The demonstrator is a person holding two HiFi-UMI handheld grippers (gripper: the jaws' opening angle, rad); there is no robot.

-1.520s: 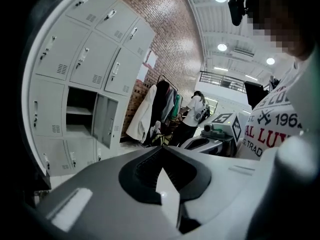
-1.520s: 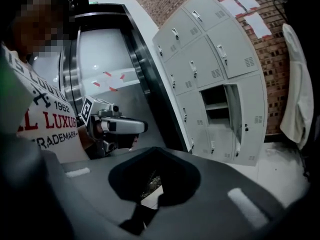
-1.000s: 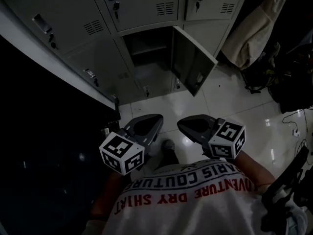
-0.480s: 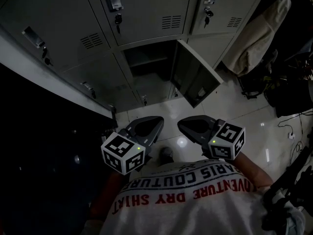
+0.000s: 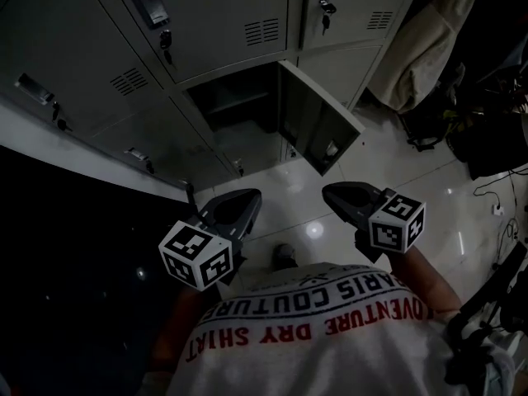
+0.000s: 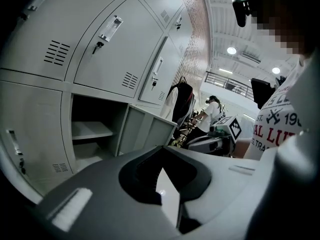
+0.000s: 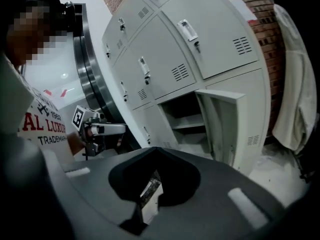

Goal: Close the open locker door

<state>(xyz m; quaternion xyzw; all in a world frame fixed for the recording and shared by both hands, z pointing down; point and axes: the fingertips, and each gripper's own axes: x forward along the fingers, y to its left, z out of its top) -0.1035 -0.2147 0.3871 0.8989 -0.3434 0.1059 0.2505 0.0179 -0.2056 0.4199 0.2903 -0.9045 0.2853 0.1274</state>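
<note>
Notably, the near left of the head view was lost in darkness, and the person's shirt (image 5: 330,328) cut off the near floor (image 5: 396,163) except for one shoe (image 5: 283,256). The locker door (image 5: 318,126) stood in the bottom row of the grey locker bank, far of both grippers and well apart from them. It hung on the right edge of its compartment (image 5: 235,110) and swung out toward the near right, with its inner face turned left; its outer face was not visible. The compartment contained a shelf (image 5: 239,101); the space below the shelf was too dim to read. The neighbouring doors were flush, and keys (image 5: 165,38) hung from an upper lock. A pale garment (image 5: 429,40) hung at the far right.

The left gripper (image 5: 252,196) was held low at the left, jaws brought together with nothing between them. The right gripper (image 5: 330,192) was held beside it at the right, jaws likewise together and empty. Neither touched the door.
</note>
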